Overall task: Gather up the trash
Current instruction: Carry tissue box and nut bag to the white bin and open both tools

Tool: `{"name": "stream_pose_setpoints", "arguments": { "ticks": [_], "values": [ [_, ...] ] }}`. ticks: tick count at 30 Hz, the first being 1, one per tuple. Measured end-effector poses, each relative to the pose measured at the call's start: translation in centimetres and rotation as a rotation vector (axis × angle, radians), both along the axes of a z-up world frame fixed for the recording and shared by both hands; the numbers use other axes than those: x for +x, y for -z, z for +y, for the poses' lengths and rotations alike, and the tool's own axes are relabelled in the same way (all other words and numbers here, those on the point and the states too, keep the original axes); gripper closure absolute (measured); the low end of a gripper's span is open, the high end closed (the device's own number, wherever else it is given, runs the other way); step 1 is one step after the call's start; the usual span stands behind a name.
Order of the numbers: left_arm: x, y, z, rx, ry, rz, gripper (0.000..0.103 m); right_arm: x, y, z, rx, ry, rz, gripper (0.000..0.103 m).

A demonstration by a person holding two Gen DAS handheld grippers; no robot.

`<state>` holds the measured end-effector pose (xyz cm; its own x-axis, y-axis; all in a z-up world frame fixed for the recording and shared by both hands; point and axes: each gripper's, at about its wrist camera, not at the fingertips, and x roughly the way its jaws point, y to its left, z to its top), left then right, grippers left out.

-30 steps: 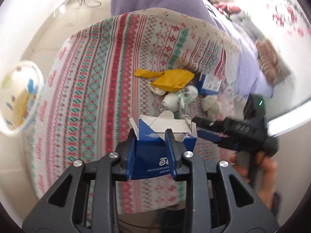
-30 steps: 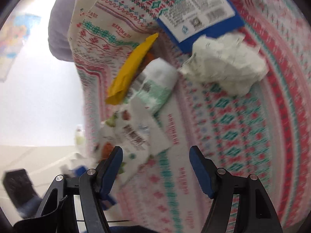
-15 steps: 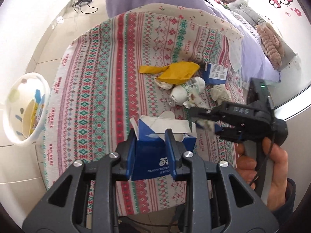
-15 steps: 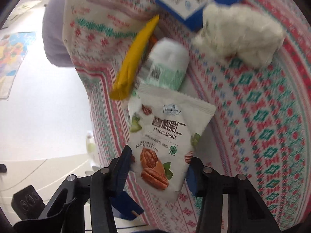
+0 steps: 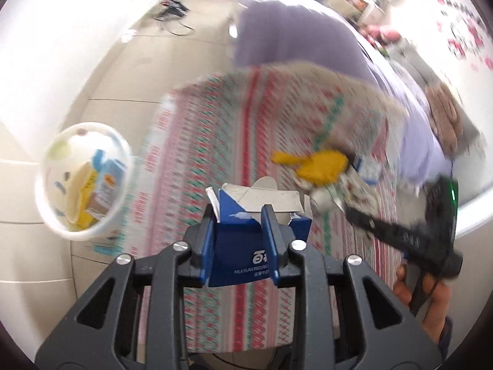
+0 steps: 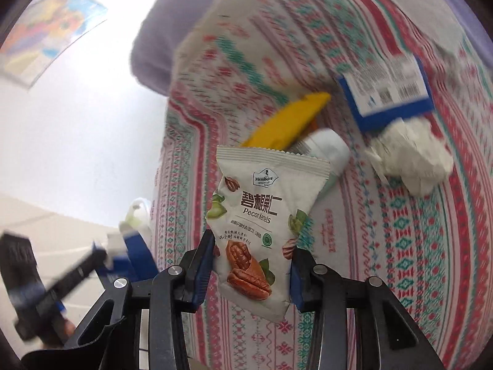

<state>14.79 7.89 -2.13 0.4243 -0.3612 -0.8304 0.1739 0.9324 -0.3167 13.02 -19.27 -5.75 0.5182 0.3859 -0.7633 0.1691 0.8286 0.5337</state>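
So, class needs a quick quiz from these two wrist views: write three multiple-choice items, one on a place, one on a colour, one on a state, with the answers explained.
1. Where does the white bin stand?
A. on the patterned cloth
B. on the floor beside the table
C. on the purple bed

2. What colour is the carton in the left gripper?
A. blue
B. yellow
C. green

3. What is the state of the right gripper?
A. open over the crumpled tissue
B. shut on nothing
C. shut on the pecan packet

Answers:
1 B, the left wrist view shows it on tiles off the cloth's edge.
2 A, its blue side shows between the pads.
3 C, both pads press the packet's lower sides, and it hangs clear of the table.
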Motion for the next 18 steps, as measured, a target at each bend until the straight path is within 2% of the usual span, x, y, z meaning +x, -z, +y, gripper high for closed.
{"name": "stream_pose_setpoints", "arguments": {
  "ticks": [6,10,18],
  "values": [
    [2.2,-0.4,7.2,-0.02,-0.195,-0.008,0.072,0.9,-0.6,3.3,-0.06,-0.104,-0.038,0.061],
    [2.9,0.6,11.1,-0.04,-0.305,0.024,0.072,1.1,-1.2,5.0,-0.087,-0.164,-0.064,0.061],
    [4.1,2.6,14.8,-0.004,-0.401,0.065,0.072,3.0,-2.0,11.0,-0.152,-0.296,-0.12,0.061]
  ]
}}
